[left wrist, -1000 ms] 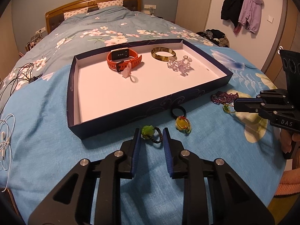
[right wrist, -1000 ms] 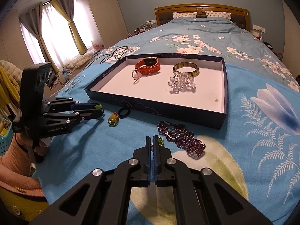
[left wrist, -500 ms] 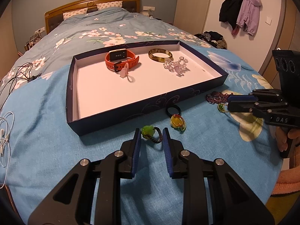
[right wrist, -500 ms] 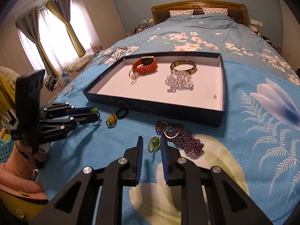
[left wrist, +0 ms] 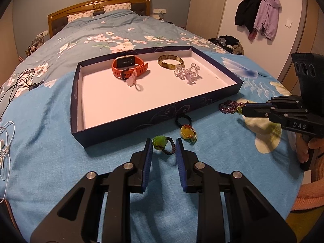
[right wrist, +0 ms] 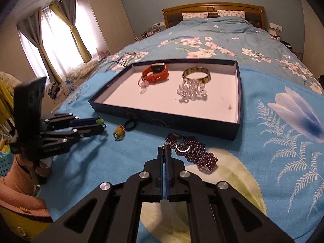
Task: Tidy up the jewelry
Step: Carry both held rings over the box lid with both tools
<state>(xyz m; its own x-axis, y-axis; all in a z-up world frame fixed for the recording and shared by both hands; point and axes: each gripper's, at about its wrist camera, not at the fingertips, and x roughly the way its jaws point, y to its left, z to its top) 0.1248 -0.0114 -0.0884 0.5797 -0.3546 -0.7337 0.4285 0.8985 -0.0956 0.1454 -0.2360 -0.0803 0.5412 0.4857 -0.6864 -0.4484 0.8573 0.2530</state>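
A dark blue tray lies on the bed. It holds an orange watch, a brown bangle and a clear bead bracelet. My left gripper is shut on a green bead ring with a black cord, just in front of the tray. My right gripper is shut on a small green pendant, mostly hidden by the fingers. It sits beside a purple bead bracelet.
A yellow pendant and a black ring lie on the blue cover before the tray. Black cables and white earphones lie at the left. A pink sleeve shows behind the left gripper.
My right gripper opened around the small green pendant, then shut on it again. The left gripper keeps its hold on the green bead ring and has not moved.
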